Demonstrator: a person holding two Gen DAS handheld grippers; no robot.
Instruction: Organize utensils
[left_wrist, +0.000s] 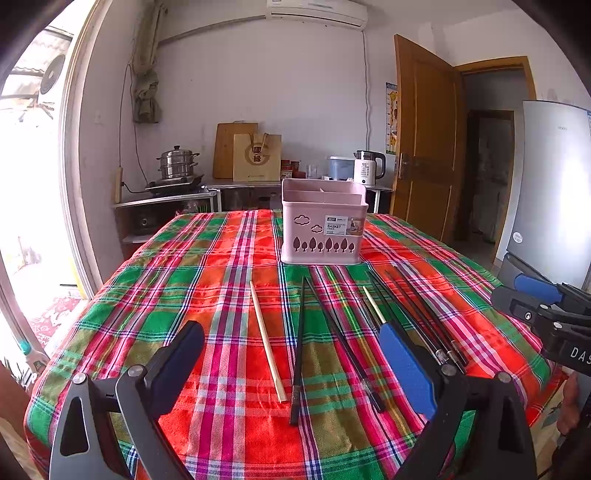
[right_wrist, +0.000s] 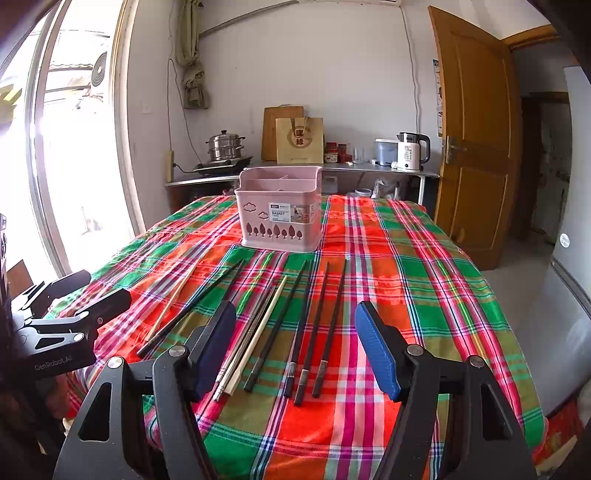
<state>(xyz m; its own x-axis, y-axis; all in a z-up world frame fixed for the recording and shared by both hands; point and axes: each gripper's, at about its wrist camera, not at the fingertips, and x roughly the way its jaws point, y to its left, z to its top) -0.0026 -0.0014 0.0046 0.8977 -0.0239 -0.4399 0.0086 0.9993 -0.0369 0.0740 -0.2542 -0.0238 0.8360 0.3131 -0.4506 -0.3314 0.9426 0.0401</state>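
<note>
Right wrist view: your right gripper (right_wrist: 295, 354) is spread wide, holding nothing, over the chopsticks (right_wrist: 314, 328) fanned close together on the plaid cloth (right_wrist: 424, 295). Left gripper (left_wrist: 291, 369) is also wide and empty, with a bamboo stick (left_wrist: 266, 339) between its fingers. Pink basket (right_wrist: 279, 214) sits at 12 o'clock, beyond the sticks. Risk: tight spacing, so closing here likely pinches a neighbour or rolls one away.

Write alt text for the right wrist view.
Loose chopsticks, dark and pale, lie on a plaid tablecloth between the open right claw and a pink utensil basket. The left claw shows at the left edge.
</note>
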